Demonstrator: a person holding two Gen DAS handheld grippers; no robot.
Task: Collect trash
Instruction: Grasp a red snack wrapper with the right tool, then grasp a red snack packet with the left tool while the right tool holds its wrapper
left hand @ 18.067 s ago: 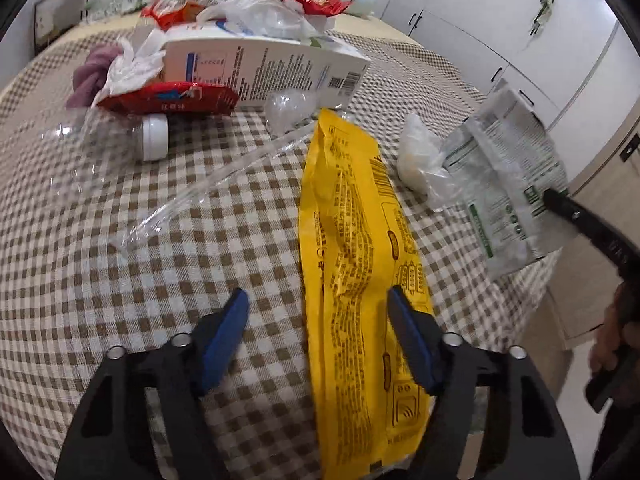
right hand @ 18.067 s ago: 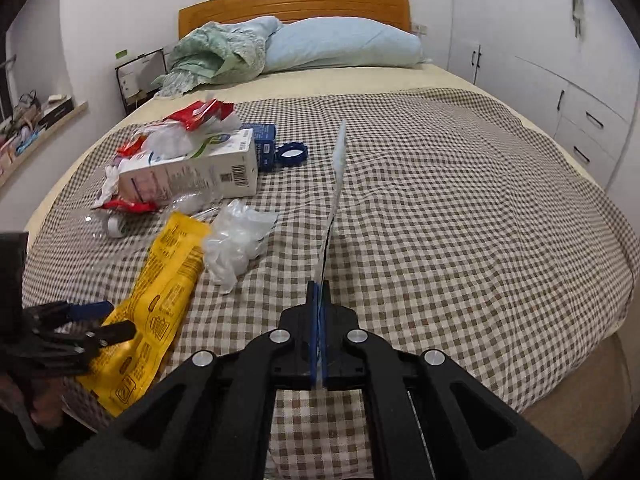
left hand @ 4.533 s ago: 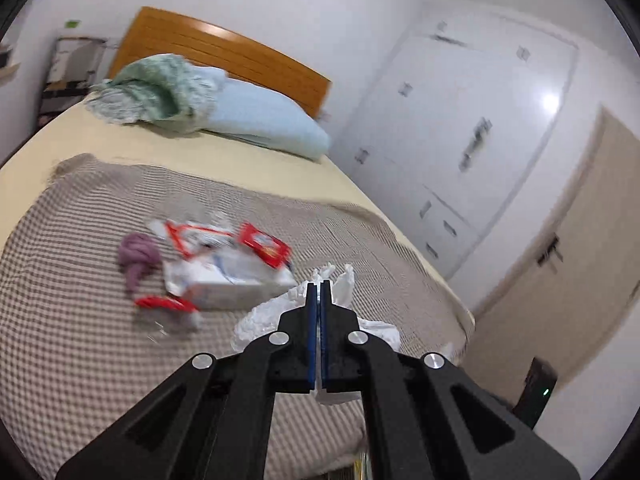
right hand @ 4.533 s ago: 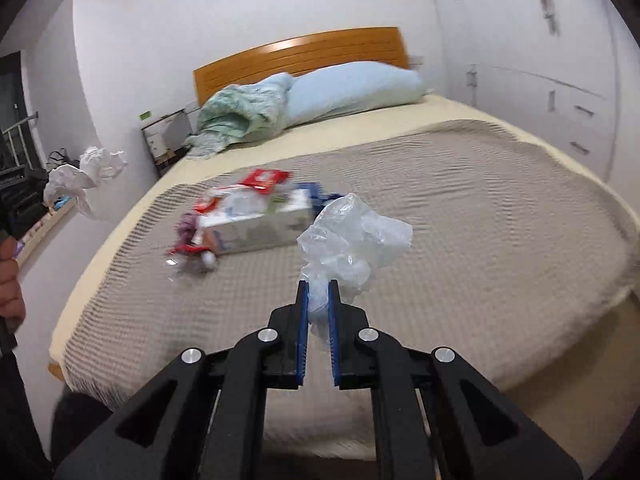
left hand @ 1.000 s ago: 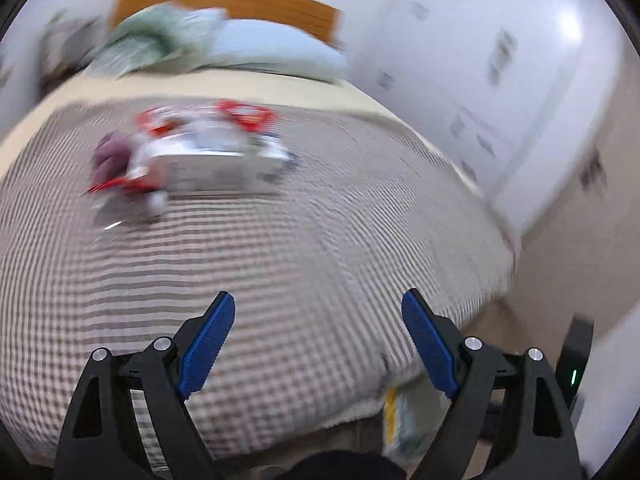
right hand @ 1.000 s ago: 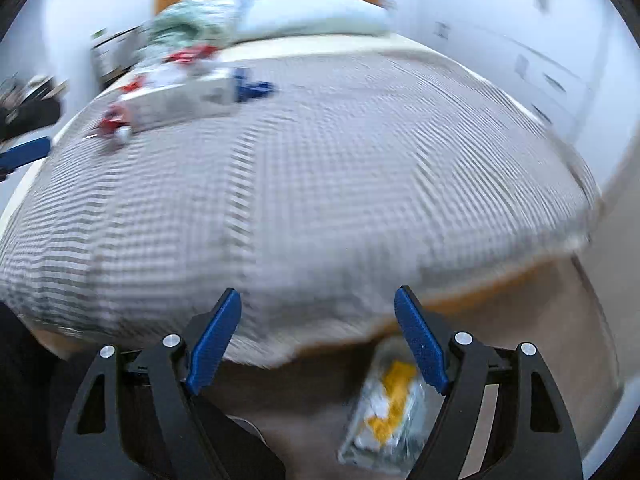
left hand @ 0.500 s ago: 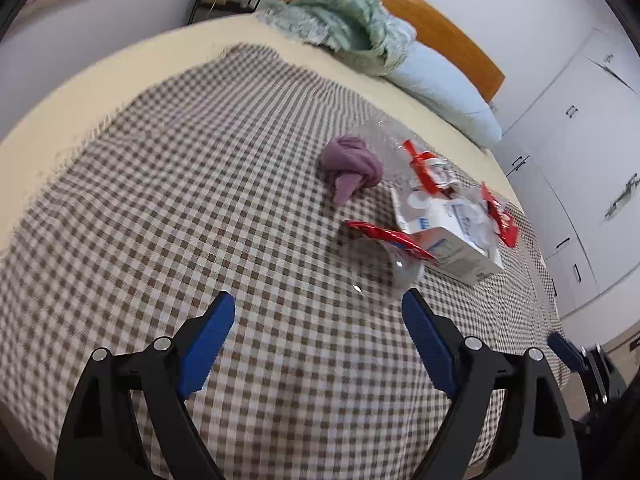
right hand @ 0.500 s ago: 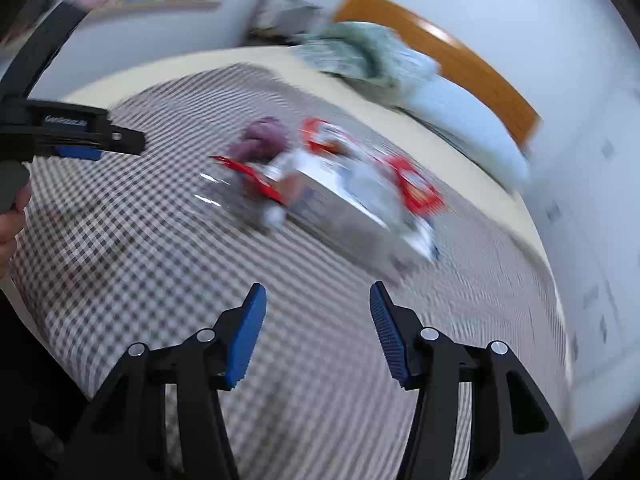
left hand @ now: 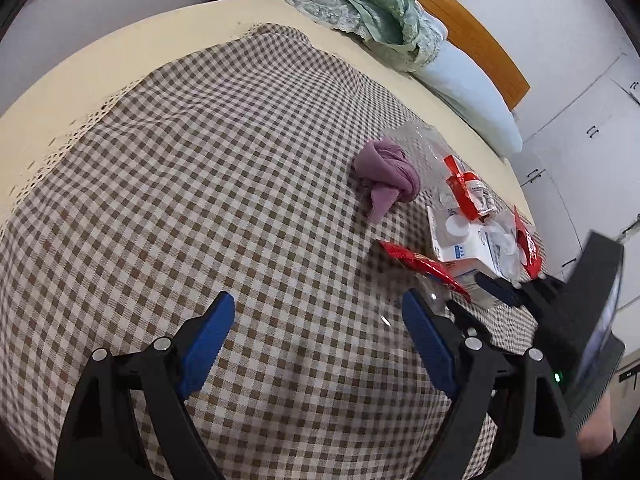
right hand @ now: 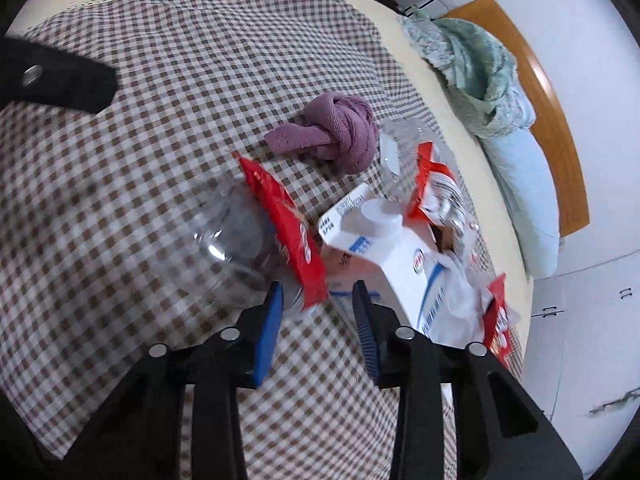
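Note:
Trash lies in a heap on the checked bedspread point(left hand: 200, 184). A long red wrapper point(right hand: 286, 232) lies over a clear plastic bottle point(right hand: 236, 240), next to a white milk carton point(right hand: 380, 252) with more red wrappers point(right hand: 430, 188) and clear plastic on it. My right gripper point(right hand: 318, 300) is open, its fingers either side of the red wrapper's near end. My left gripper point(left hand: 318, 328) is open and empty over bare bedspread, left of the heap. The red wrapper point(left hand: 420, 264) and carton point(left hand: 460, 248) also show in the left wrist view, with the right gripper point(left hand: 496, 292) beside them.
A knotted purple cloth point(right hand: 336, 132) lies beyond the heap. A green blanket point(left hand: 372, 16), a blue pillow point(left hand: 468, 92) and the wooden headboard point(left hand: 480, 40) are at the far end. White wardrobes point(left hand: 592, 128) stand to the right.
My right gripper has closed in on the heap and now straddles the red wrapper's end. My left gripper has moved slightly closer over the bedspread. Both stay open.

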